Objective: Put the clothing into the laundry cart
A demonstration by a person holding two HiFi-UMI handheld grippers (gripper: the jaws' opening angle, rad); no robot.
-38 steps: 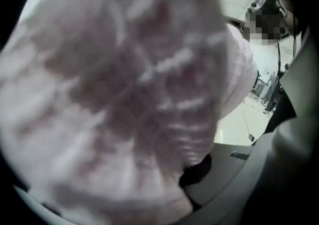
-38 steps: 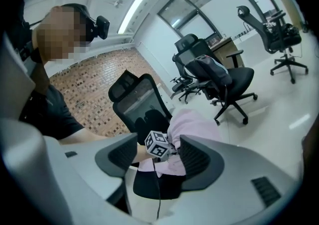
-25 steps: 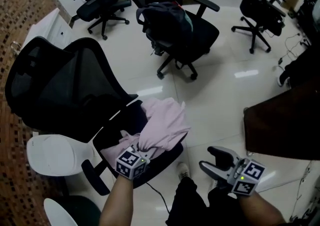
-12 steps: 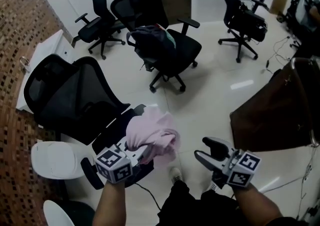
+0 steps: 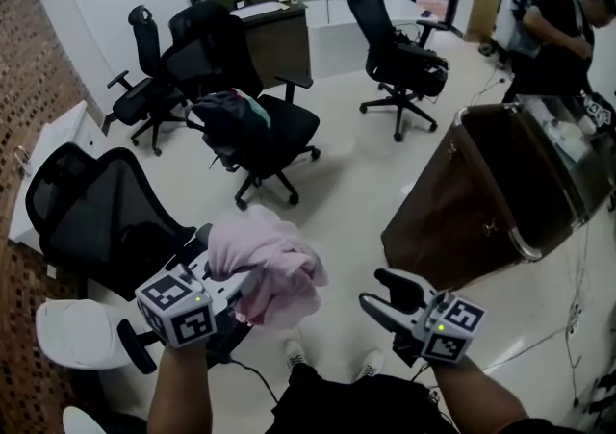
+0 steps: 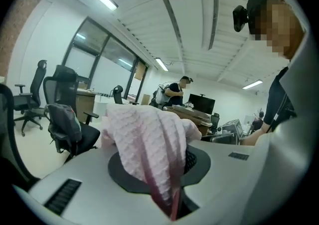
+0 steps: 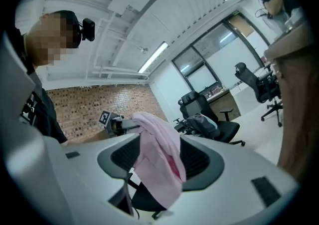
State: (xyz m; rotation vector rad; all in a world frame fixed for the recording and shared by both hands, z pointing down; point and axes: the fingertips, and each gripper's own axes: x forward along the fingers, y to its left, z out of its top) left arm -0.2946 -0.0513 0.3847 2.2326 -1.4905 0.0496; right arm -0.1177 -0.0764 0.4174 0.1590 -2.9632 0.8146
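A pink piece of clothing point(image 5: 265, 264) hangs bunched from my left gripper point(image 5: 229, 280), which is shut on it and holds it up in the air, off the black chair's seat. In the left gripper view the pink fabric point(image 6: 149, 139) fills the slot between the jaws. My right gripper point(image 5: 373, 290) stands open and empty at the lower right, a short way from the clothing; its view shows the pink clothing point(image 7: 159, 159) hanging beyond its jaws. The brown laundry cart point(image 5: 452, 211) with a metal rim stands to the right, its top open.
A black mesh office chair point(image 5: 96, 220) is close on the left, a white stool point(image 5: 82, 331) beside it. Another chair carries a dark backpack point(image 5: 236, 124). More chairs and desks stand farther back. A person point(image 5: 553, 28) stands at the far right behind the cart.
The left gripper has lifted the pink clothing off the chair seat and carried it rightward. The head view has swung toward the brown cart. The right gripper stays open and empty.
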